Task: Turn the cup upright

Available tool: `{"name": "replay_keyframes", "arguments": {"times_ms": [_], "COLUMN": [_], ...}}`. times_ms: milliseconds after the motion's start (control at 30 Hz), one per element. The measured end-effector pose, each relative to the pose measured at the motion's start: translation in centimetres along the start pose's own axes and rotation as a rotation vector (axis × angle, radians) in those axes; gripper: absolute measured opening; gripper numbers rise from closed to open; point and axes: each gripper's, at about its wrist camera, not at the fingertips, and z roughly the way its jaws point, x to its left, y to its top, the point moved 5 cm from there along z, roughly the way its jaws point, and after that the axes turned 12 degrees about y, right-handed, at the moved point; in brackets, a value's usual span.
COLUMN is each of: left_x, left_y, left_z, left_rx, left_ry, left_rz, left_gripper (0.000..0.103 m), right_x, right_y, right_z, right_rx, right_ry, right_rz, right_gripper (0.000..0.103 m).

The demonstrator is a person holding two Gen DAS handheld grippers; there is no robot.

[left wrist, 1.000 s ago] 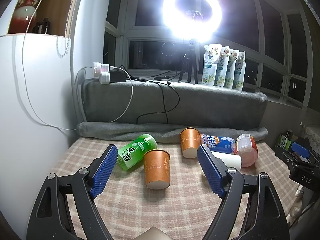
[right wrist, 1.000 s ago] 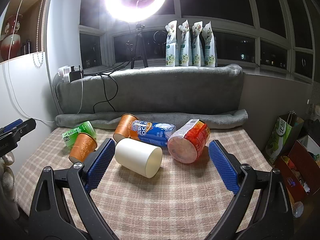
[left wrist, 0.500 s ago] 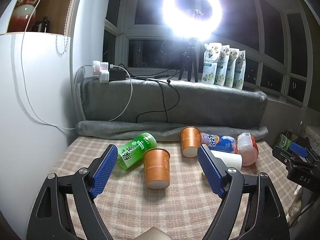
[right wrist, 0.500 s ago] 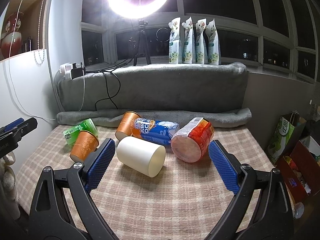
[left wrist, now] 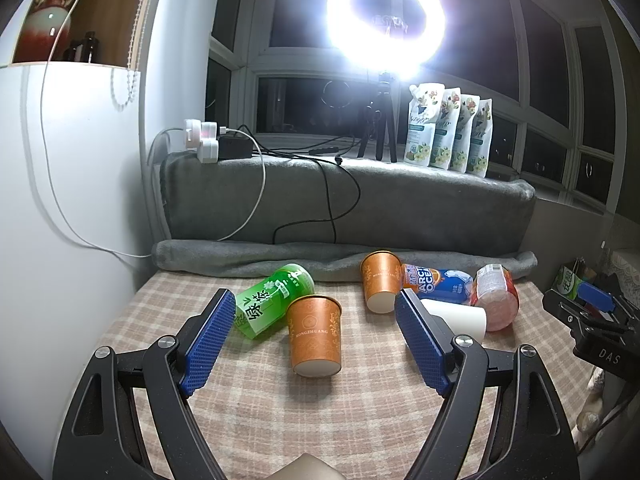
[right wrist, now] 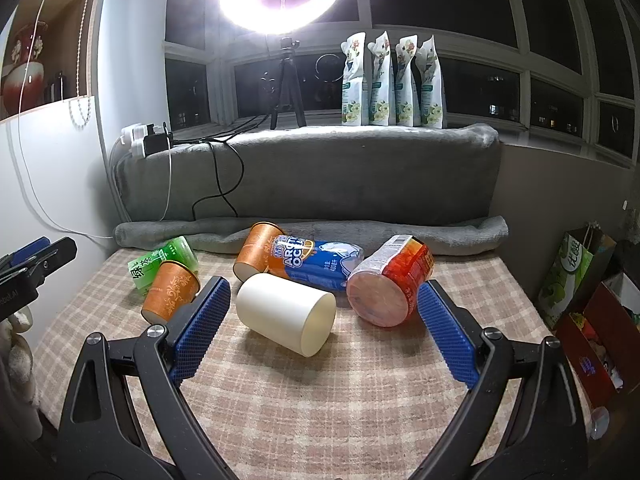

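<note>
Orange paper cup (left wrist: 315, 336) lies on its side on the checked tabletop (left wrist: 360, 420), touching a green can (left wrist: 272, 300). Left gripper (left wrist: 316, 344) hovers before it, jaws wide open, empty. Right gripper (right wrist: 324, 330), jaws also open, faces a white cup (right wrist: 286, 314) on its side.

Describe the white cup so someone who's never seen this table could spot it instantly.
Start at the checked cloth below the grey blanket roll. Among the tipped containers there, the white cup lies on its side nearest the camera, in front of the blue bottle and left of the red tub. It is the only plain one: no print.
</note>
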Motion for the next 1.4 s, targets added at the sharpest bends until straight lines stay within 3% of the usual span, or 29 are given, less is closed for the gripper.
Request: {"name": "replay_keyframes", "arguments": {"times_ms": [333, 967, 1100, 1400], "left_x": [0.3, 3.5, 4.3, 5.8], "left_y": [-0.6, -3.5, -3.9, -4.3], "left_z": [0.8, 3.1, 3.4, 4.2], "left_rx": [0.016, 0.155, 0.166, 0.180], "left_ry": [0.000, 0.013, 0.028, 0.040], "left_rz": [0.005, -0.028, -0.037, -0.066], "left_gripper": [0.082, 0.082, 0.082, 0.082], "right_x": [0.5, 1.2, 1.5, 1.3], "right_y": [0.4, 2.0, 2.1, 1.5], "right_z": [2.2, 13.9, 16.9, 22.5], "right_rx": [0.054, 0.345, 0.427, 0.570], "right_ry": [0.046, 0.347, 0.387, 0.389], "right_rz": [0.005, 0.214, 0.269, 0.401], "right_gripper": [0.097, 0.096, 0.086, 0.077]}}
